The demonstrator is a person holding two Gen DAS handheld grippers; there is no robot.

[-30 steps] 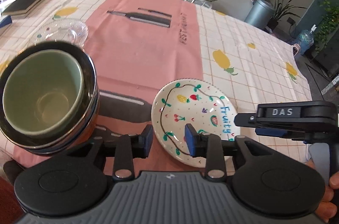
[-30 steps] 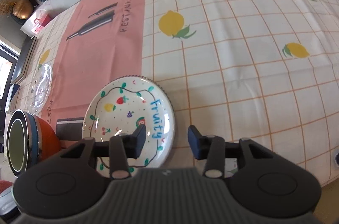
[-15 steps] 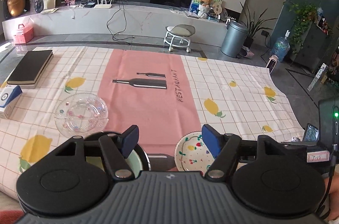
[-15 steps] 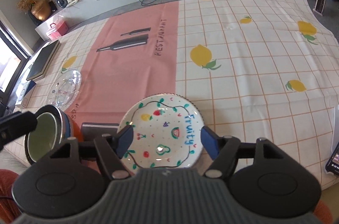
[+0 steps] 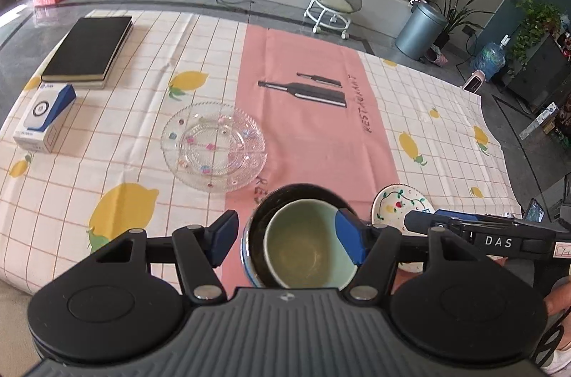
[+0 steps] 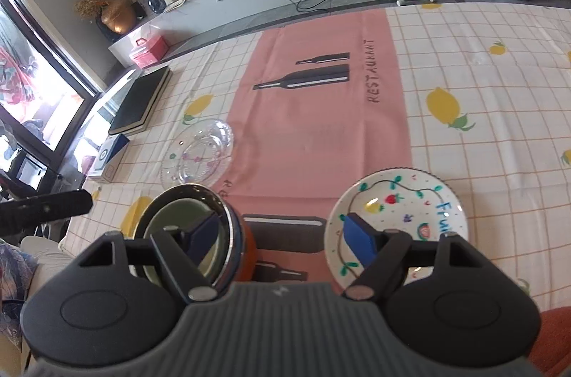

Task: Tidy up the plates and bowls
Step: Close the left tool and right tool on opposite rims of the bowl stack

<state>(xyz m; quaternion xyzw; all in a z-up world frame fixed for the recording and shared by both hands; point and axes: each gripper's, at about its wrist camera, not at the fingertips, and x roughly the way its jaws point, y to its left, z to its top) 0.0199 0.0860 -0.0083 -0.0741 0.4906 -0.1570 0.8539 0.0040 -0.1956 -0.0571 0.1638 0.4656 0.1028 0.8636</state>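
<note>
A pale green bowl [image 5: 307, 243] sits nested in a dark steel-rimmed bowl stack [image 5: 282, 198] with an orange base [image 6: 246, 252]. My left gripper [image 5: 287, 239] is open and empty above that stack. A white painted "Fruity" plate [image 6: 399, 209] lies to the right of the stack; it also shows in the left wrist view [image 5: 396, 202]. A clear glass plate [image 5: 214, 147] lies farther back on the left, also in the right wrist view [image 6: 198, 154]. My right gripper [image 6: 282, 236] is open and empty, raised over the gap between stack and painted plate.
A black book [image 5: 87, 47] and a small white and blue box [image 5: 44, 116] lie at the far left of the tablecloth [image 5: 310, 127]. The right gripper's body [image 5: 499, 238] crosses the left wrist view at right.
Both grippers have opened wider and lifted back from the painted plate. The left gripper has swung left over the bowl stack. Nothing on the table has moved.
</note>
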